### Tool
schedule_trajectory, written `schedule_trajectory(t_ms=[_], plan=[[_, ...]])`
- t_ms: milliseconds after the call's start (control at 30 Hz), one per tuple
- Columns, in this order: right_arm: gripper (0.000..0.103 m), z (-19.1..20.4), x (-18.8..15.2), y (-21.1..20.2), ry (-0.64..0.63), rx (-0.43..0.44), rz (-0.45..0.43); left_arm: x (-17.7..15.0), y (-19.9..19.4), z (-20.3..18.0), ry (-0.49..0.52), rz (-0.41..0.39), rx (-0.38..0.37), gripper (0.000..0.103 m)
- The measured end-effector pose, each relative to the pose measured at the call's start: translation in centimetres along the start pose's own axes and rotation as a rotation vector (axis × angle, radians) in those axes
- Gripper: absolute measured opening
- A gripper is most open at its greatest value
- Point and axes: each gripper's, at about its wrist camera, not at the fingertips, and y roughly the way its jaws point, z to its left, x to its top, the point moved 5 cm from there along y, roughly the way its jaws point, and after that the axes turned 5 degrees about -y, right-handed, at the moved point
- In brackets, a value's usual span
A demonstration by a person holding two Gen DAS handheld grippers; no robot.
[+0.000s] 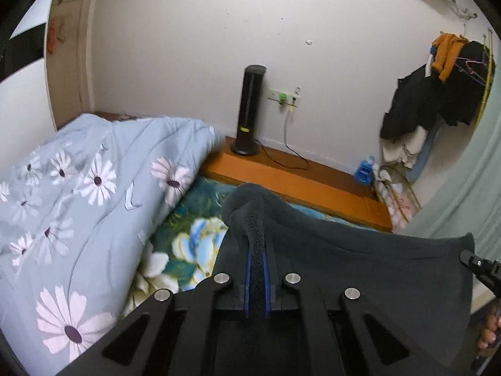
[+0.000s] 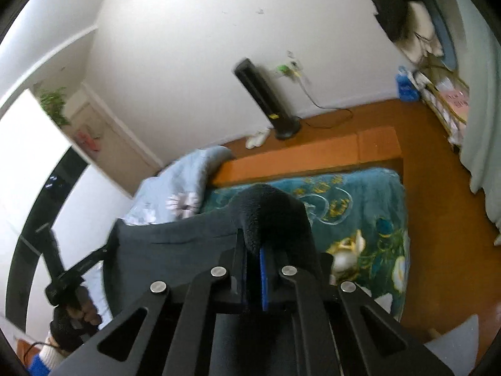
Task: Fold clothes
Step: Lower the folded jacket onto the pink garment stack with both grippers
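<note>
A dark grey fleece garment [image 1: 369, 263] hangs stretched between both grippers above the bed. My left gripper [image 1: 257, 269] is shut on one edge of it, a bunch of fleece pinched between the blue pads and bulging over the tips. The right gripper [image 1: 479, 266] shows at the right edge of the left wrist view, clamped on the far corner. In the right wrist view my right gripper [image 2: 255, 260] is shut on the garment [image 2: 175, 244], fleece mounded over its tips. The left gripper [image 2: 94, 258] holds the other end, with a hand [image 2: 83, 313] on its handle.
A teal floral blanket [image 2: 353, 206] covers the bed, with a blue daisy-print quilt [image 1: 81, 206] heaped at its left. Beyond runs an orange wooden ledge [image 1: 294, 181] with a black tower device [image 1: 249, 109] and cable. Clothes hang on a rack [image 1: 438, 100] at right.
</note>
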Motion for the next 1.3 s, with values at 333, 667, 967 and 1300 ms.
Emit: schedule_trajectory(t_ms=[333,667,967,1300], plan=[[0.009,-3.6,-4.4,6.2,0.054,-0.067,0.195,-4.9,7.0,-0.6,0.095,0.201,0.122,0.011],[0.057,-0.5,-2.1,-0.4,-0.068,-0.137,0.073,-2.6,-0.6,-1.6,-0.032,0.114,-0.019,0.059],[0.064,6.6,-8.4,-1.2,-0.296,0.022,0.114,-7.6,-2.3,-4.6,0.113,0.159,-0.066,0.062],[0.064,7.1,-8.8,-2.8,-0.237,-0.021,0.103,-9.8,-4.8,-4.4,0.038,0.127,-0.056,0.071]])
